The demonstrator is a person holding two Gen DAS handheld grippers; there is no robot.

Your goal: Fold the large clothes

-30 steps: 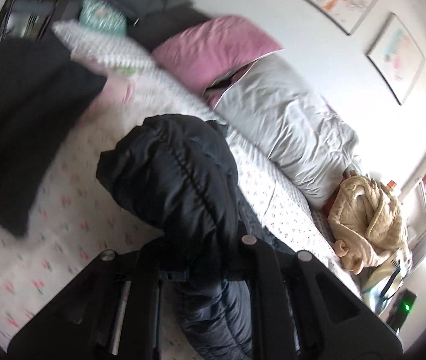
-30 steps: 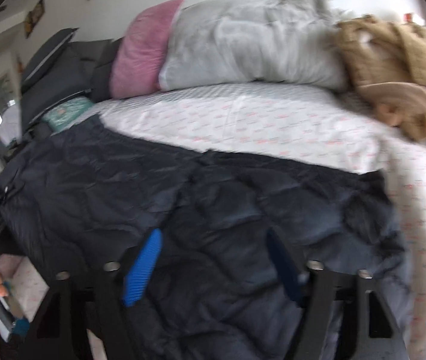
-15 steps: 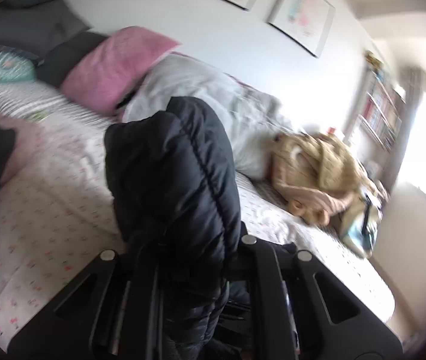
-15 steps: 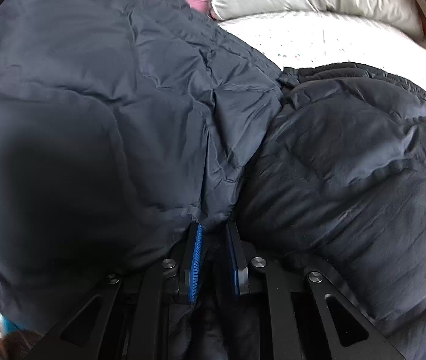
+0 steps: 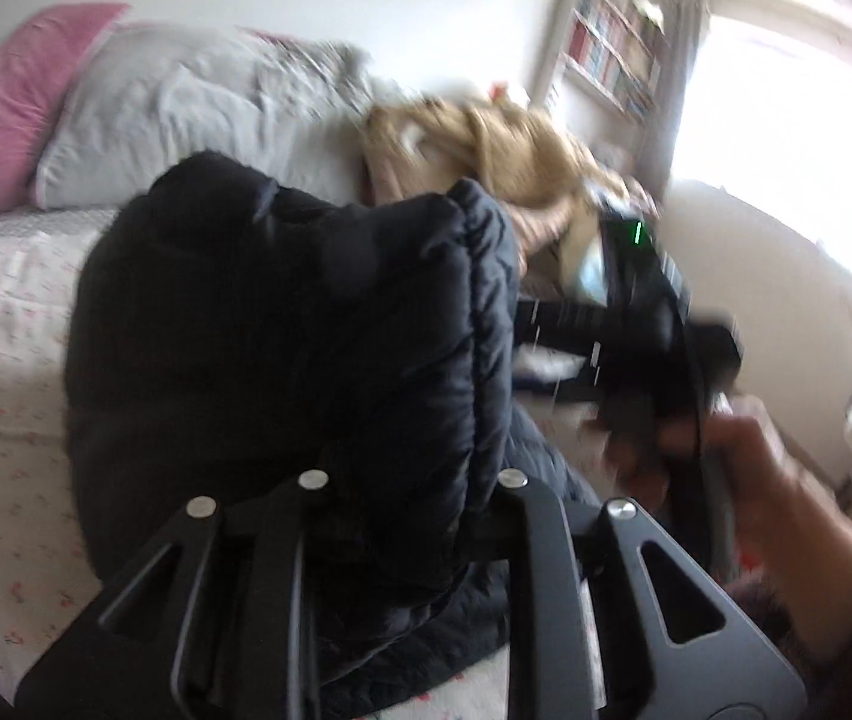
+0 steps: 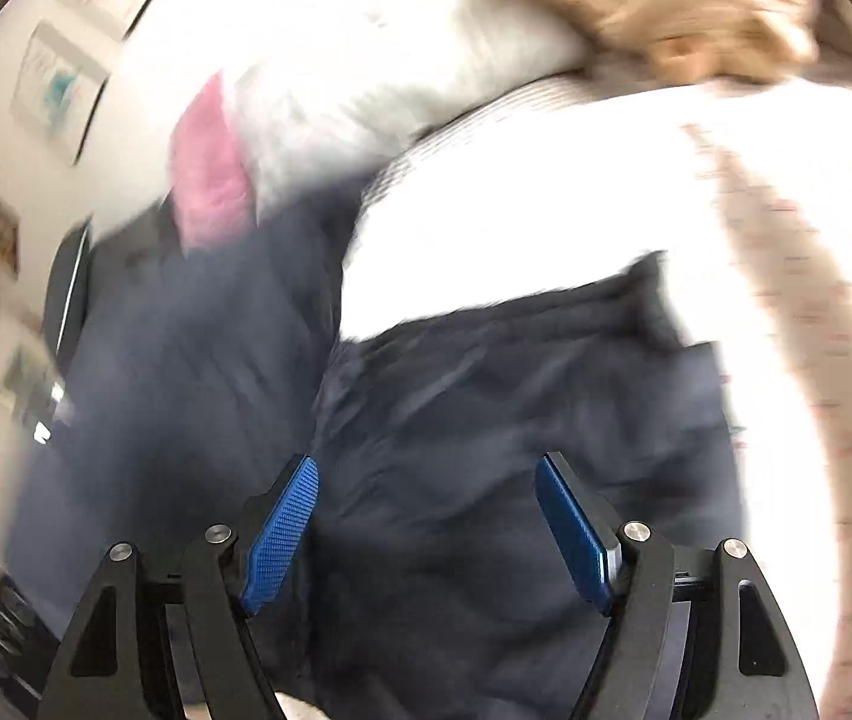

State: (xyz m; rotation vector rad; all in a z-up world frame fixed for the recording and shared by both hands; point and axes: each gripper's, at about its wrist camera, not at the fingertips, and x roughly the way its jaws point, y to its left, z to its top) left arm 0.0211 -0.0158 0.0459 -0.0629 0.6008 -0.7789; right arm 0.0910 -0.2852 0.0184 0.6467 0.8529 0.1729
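Note:
A dark navy puffer jacket (image 5: 282, 360) bulges up between my left gripper's (image 5: 408, 516) jaws, which are shut on a thick fold of it; the fingertips are hidden by the fabric. In the right wrist view the same jacket (image 6: 486, 420) lies on the white floral bedsheet (image 6: 546, 210). My right gripper (image 6: 426, 516) is open just above it, blue pads (image 6: 282, 516) wide apart and empty. The right gripper and the hand holding it show in the left wrist view (image 5: 654, 348), to the right of the held fold.
A pink pillow (image 5: 12, 120) and a grey pillow (image 5: 186, 114) lie along the wall. A tan garment pile (image 5: 486, 144) sits at the bed's far end. A bookshelf (image 5: 612, 48) and bright window stand beyond. Framed pictures (image 6: 60, 90) hang on the wall.
My right gripper, shut on the jacket half a second ago, has opened and let go. My left gripper has swung right, still holding its fold. Both views are motion-blurred.

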